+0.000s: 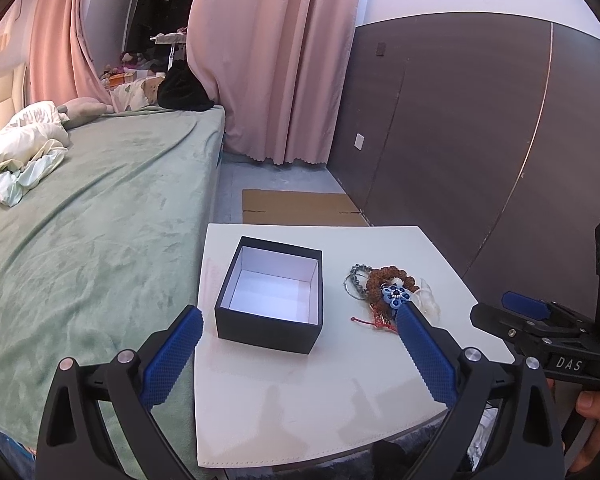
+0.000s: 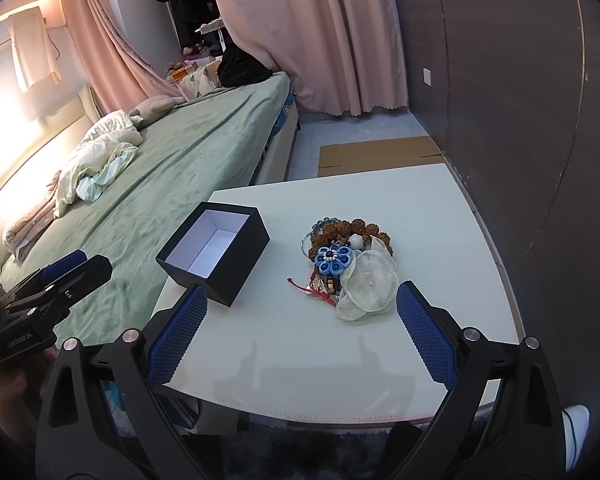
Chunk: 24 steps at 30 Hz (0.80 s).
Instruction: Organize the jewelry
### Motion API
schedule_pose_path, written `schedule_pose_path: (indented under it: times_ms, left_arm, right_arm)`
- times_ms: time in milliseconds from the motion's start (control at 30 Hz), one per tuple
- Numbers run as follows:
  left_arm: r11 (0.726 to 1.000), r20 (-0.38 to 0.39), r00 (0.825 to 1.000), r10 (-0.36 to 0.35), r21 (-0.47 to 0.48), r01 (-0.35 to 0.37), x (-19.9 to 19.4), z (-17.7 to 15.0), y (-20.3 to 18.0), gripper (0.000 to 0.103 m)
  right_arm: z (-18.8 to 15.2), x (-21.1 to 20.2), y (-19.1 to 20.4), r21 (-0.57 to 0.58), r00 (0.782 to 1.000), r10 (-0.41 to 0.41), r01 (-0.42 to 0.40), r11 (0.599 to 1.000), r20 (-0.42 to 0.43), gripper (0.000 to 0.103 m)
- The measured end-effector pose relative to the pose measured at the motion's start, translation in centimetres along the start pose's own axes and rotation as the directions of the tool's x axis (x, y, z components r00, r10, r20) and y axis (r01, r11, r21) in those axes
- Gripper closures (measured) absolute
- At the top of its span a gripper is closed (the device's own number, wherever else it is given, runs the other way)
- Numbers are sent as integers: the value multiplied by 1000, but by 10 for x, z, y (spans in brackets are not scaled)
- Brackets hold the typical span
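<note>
An open black box (image 1: 271, 294) with a white, empty inside stands on the left of the white table (image 1: 320, 392); it also shows in the right wrist view (image 2: 214, 255). A jewelry pile lies right of it: a blue flower piece (image 2: 334, 260), brown bead bracelets (image 2: 352, 230), a translucent white flower (image 2: 370, 286), a red cord (image 2: 312, 289). The pile also shows in the left wrist view (image 1: 384, 292). My left gripper (image 1: 300, 316) is open, above the table's near edge. My right gripper (image 2: 302, 300) is open and empty, just short of the pile.
A bed with a green cover (image 1: 92, 216) runs along the table's left side. Flat cardboard (image 1: 300, 206) lies on the floor beyond the table. A dark wall panel (image 1: 480, 140) stands to the right, pink curtains (image 1: 268, 60) behind.
</note>
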<state>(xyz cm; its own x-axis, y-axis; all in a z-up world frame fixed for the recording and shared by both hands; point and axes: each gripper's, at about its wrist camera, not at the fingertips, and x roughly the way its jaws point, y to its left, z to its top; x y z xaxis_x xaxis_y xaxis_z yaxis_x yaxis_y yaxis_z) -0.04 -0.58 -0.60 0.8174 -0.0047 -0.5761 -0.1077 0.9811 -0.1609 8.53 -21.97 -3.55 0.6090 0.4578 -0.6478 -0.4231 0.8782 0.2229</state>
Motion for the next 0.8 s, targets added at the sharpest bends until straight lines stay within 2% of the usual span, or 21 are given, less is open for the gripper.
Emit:
schedule_pose_path:
  times_ms: [433,633,800]
  left_arm:
    - [1000,0,1000,-7,-1,7,3,1,-2,9]
    - [1000,-5,1000,-25,8,25,11,8,-10,9]
    - [999,-23,999,-44,1,44,23,15,-14,14]
  right_arm:
    - [2,2,-4,25,1000,-9,9,1000,12,8]
    - [8,6,-22,96,1000,6,-6,995,-6,8]
    - [13,10,-39,178,1000,22,-18,984,-19,8]
